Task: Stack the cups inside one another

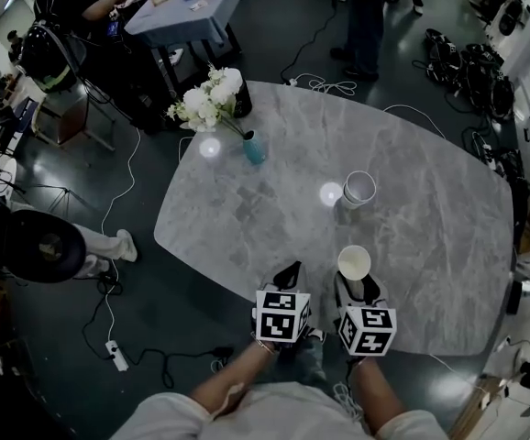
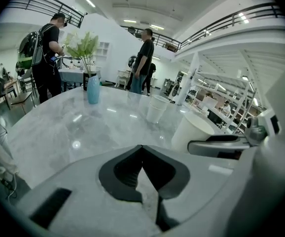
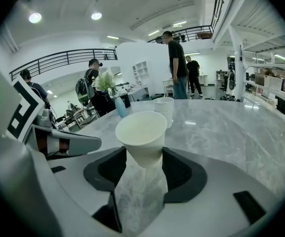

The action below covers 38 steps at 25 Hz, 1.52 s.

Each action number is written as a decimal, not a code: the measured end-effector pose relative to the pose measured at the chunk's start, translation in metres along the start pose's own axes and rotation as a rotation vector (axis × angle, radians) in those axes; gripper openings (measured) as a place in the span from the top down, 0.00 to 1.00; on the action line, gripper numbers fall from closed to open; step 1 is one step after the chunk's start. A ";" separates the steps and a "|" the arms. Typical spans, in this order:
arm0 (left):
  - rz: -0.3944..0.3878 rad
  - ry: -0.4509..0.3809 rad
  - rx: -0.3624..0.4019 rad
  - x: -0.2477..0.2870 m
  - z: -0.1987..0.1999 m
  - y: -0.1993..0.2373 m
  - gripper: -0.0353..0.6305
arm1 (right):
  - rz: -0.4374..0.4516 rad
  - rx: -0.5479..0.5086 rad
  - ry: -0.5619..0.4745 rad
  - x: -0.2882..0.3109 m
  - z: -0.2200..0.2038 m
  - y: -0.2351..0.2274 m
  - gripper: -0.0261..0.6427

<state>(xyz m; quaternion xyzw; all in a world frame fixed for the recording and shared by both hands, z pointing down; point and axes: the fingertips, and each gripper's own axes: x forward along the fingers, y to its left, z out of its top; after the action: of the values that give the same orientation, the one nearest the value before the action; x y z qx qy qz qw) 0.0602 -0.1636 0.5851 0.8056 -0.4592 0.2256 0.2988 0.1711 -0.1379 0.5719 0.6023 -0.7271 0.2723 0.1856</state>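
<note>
A white paper cup (image 1: 354, 262) stands upright between the jaws of my right gripper (image 1: 355, 284), near the table's front edge. In the right gripper view the jaws press on both sides of the cup's (image 3: 141, 135) lower part, so this gripper (image 3: 143, 156) is shut on it. Farther out on the table stands another white cup (image 1: 358, 189) (image 3: 164, 108) (image 2: 157, 108), with a second rim line under its lip. My left gripper (image 1: 290, 273) (image 2: 141, 149) hovers left of the held cup (image 2: 194, 131), shut with nothing in it.
The grey marble table (image 1: 247, 218) has a blue vase (image 1: 254, 147) and a dark vase of white flowers (image 1: 212, 94) at its far left. People stand beyond the table. Cables (image 1: 118, 273) lie on the floor to the left.
</note>
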 end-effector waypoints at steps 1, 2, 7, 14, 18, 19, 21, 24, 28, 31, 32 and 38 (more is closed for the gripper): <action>-0.001 -0.006 0.001 0.001 0.005 0.000 0.95 | 0.001 -0.002 -0.004 0.001 0.004 -0.001 0.65; -0.002 -0.012 0.002 0.003 0.010 0.000 0.95 | 0.002 -0.005 -0.009 0.002 0.009 -0.001 0.65; -0.008 -0.030 0.009 0.011 0.030 -0.001 0.95 | 0.005 -0.012 -0.025 0.009 0.029 -0.006 0.65; -0.025 -0.062 0.025 0.025 0.066 -0.007 0.95 | 0.001 -0.020 -0.062 0.018 0.067 -0.018 0.65; -0.033 -0.073 0.043 0.034 0.082 -0.009 0.95 | -0.003 -0.020 -0.076 0.023 0.083 -0.026 0.65; -0.034 -0.076 0.046 0.037 0.086 -0.009 0.95 | -0.004 -0.022 -0.079 0.024 0.086 -0.027 0.65; -0.036 -0.080 0.046 0.041 0.092 -0.007 0.95 | -0.007 -0.019 -0.082 0.027 0.091 -0.030 0.65; -0.039 -0.090 0.044 0.045 0.103 -0.006 0.95 | -0.012 -0.011 -0.089 0.030 0.100 -0.034 0.65; -0.041 -0.100 0.040 0.052 0.115 -0.004 0.95 | -0.016 0.003 -0.111 0.034 0.114 -0.041 0.65; -0.044 -0.106 0.050 0.057 0.124 -0.002 0.95 | -0.018 0.014 -0.127 0.040 0.125 -0.045 0.65; -0.045 -0.109 0.053 0.059 0.127 -0.001 0.95 | -0.018 0.016 -0.133 0.042 0.129 -0.046 0.65; -0.054 -0.132 0.071 0.067 0.150 0.002 0.95 | -0.008 0.010 -0.156 0.057 0.156 -0.048 0.65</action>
<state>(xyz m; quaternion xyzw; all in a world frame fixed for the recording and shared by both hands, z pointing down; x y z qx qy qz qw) 0.1038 -0.3087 0.5203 0.8409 -0.4478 0.1800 0.2450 0.2156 -0.2851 0.4926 0.6254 -0.7356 0.2276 0.1263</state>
